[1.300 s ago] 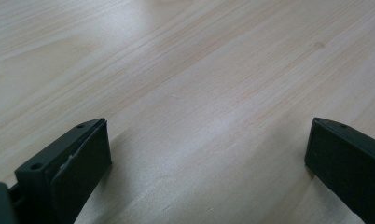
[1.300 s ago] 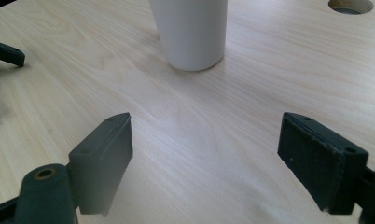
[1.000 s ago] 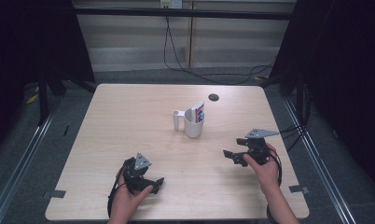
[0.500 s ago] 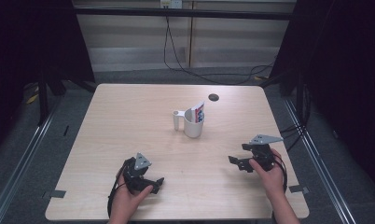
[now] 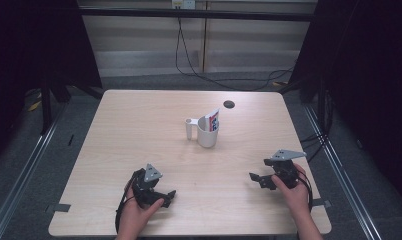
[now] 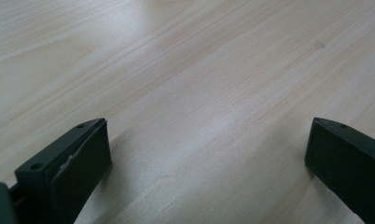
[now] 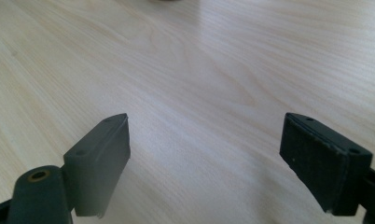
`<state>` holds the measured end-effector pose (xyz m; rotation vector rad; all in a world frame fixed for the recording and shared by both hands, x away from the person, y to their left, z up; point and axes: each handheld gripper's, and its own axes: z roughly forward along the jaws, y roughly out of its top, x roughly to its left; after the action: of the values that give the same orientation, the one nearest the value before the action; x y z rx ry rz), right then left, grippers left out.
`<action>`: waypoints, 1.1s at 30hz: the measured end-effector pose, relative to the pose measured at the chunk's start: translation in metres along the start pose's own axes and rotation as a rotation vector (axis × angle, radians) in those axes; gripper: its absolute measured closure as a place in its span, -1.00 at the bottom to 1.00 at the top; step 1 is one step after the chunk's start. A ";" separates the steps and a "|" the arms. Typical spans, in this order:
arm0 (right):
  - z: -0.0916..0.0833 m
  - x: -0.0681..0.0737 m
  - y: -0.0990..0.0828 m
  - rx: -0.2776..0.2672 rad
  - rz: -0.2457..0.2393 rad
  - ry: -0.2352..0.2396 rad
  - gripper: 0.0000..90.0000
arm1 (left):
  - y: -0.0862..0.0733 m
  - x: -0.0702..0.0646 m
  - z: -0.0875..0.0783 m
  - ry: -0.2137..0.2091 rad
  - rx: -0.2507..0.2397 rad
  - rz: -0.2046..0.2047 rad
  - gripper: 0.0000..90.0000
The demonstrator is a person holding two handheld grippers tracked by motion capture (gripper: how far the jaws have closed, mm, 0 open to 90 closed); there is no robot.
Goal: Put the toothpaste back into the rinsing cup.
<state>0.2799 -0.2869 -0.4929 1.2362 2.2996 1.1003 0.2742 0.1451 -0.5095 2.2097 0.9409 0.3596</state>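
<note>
In the left gripper view, two black fingers (image 6: 66, 170) of the left gripper (image 6: 209, 168) stand wide apart with nothing between them, only bare pale wood grain. They sit low over the light wooden table (image 6: 199, 70), close to its surface.

In the right gripper view, the black fingers (image 7: 99, 156) of the right gripper (image 7: 206, 163) are likewise spread wide and hold nothing. Bare wood lies between and beyond them.

From the high view, the left gripper (image 5: 161, 196) rests near the front edge of the table (image 5: 114, 130), left of centre, held by the person's left hand (image 5: 136, 215). A grey three-cornered plate tops it and a black cable trails back from it. The right gripper (image 5: 259, 180) sits near the front right of the table, held by the person's right hand (image 5: 296, 192), also with a grey plate on top. Its fingers point leftward, toward the middle of the table. The two grippers are well apart from each other.

Beyond both grippers, near the middle of the table, stands a white handled mug (image 5: 206, 134), upright, its handle turned to the left. A flat packet with red, white and blue print (image 5: 213, 120) stands inside it, leaning against the right side of the rim. The mug is well apart from both grippers.

Farther back, near the far edge, there is a small dark round spot (image 5: 229, 104) on the table. Black cables run across the grey floor behind the table.
</note>
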 end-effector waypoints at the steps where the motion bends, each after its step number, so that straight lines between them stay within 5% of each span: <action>1: 0.000 0.000 0.000 0.000 0.000 0.000 -0.65 | 0.000 0.000 0.000 0.000 0.000 0.000 -1.00; 23: -0.008 0.003 -0.018 0.072 -0.090 -0.046 -0.66 | 0.000 0.000 0.000 -0.001 0.000 0.000 -1.00; 33: -0.010 0.004 -0.024 0.094 -0.093 -0.051 -0.67 | 0.000 0.000 0.000 -0.001 0.000 0.000 -1.00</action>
<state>0.2577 -0.2965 -0.5044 1.1638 2.3683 0.9284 0.2742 0.1450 -0.5095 2.2097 0.9410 0.3581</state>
